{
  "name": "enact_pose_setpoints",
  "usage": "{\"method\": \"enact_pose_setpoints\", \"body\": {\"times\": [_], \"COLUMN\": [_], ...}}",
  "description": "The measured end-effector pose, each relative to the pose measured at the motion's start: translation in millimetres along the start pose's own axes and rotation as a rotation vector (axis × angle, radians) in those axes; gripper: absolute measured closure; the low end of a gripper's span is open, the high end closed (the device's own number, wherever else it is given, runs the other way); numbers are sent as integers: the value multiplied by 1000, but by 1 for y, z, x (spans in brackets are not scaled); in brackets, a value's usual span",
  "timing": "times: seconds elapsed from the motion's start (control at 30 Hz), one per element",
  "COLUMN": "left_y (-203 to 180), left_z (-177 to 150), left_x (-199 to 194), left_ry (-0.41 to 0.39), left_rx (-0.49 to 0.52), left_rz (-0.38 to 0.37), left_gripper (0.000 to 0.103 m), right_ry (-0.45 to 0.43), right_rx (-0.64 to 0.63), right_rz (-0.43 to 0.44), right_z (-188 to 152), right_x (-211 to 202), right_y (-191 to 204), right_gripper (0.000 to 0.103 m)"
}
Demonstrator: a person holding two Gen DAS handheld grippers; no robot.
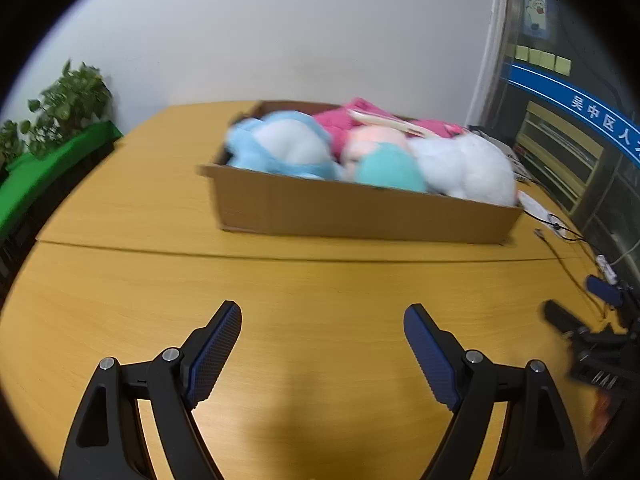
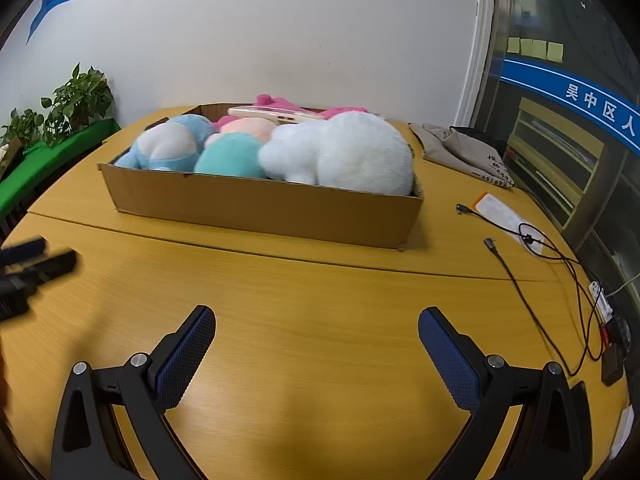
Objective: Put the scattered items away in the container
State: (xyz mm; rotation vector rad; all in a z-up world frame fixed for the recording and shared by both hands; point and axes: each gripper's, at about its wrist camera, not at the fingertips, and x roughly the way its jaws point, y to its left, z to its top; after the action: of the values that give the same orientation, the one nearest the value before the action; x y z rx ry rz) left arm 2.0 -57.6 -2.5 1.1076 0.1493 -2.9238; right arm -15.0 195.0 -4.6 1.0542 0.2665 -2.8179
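Hovering low over the bare wood, the left gripper (image 1: 322, 316) and the right gripper (image 2: 317, 318) both have their jaws spread wide with nothing between them, each pointing toward the cardboard box (image 2: 264, 210) that sits at about twelve o'clock on the tabletop (image 2: 320, 300). Inside the box the soft toys are packed close together and rise above its rim: a blue and white plush toy (image 2: 168, 146) at the ten o'clock end, a teal plush toy (image 2: 230, 156) just beside it, a peach plush toy (image 2: 248, 128) behind that, a large white plush toy (image 2: 344, 152) filling the two o'clock end, and a pink plush toy (image 2: 280, 102) along the back wall. A long pale flat object (image 2: 272, 114) lies across the top of the heap; what it is cannot be told. No toy shows loose on the tabletop in either view, so the tidying looks close to done, if not finished. Off at three o'clock from the box lie a grey cloth bag (image 2: 460, 148), black cables (image 2: 532, 256) and a white card (image 2: 504, 212), which seem to be clutter outside the task. The toys should be light, squashy and forgiving, unlikely to slip or break; any that needs pressing down is best pinched across a thick part of the body, where the fabric bunches into the jaws. The flat object on top may slide off if the heap is nudged.
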Motion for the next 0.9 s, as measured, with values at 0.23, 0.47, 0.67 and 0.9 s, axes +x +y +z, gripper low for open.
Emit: {"method": "enact_pose_setpoints", "body": {"times": [0.23, 0.47, 0.67, 0.9], "left_y": [79, 82, 95, 91], "left_z": [5, -18, -15, -7], "left_x": [28, 93, 113, 123], "left_ry": [82, 215, 215, 224], "left_rx": [113, 345, 273, 304], "left_rz": [39, -32, -147, -165], "left_gripper": [19, 14, 1, 0], "right_ry": [19, 132, 186, 182], "right_rx": [-32, -101, -102, -266], "right_rz": [202, 296, 319, 385], "right_z": [-18, -44, -54, -52], "right_x": [32, 72, 100, 97], "right_y": [-73, -137, -157, -145], "right_gripper": [0, 0, 0, 0]}}
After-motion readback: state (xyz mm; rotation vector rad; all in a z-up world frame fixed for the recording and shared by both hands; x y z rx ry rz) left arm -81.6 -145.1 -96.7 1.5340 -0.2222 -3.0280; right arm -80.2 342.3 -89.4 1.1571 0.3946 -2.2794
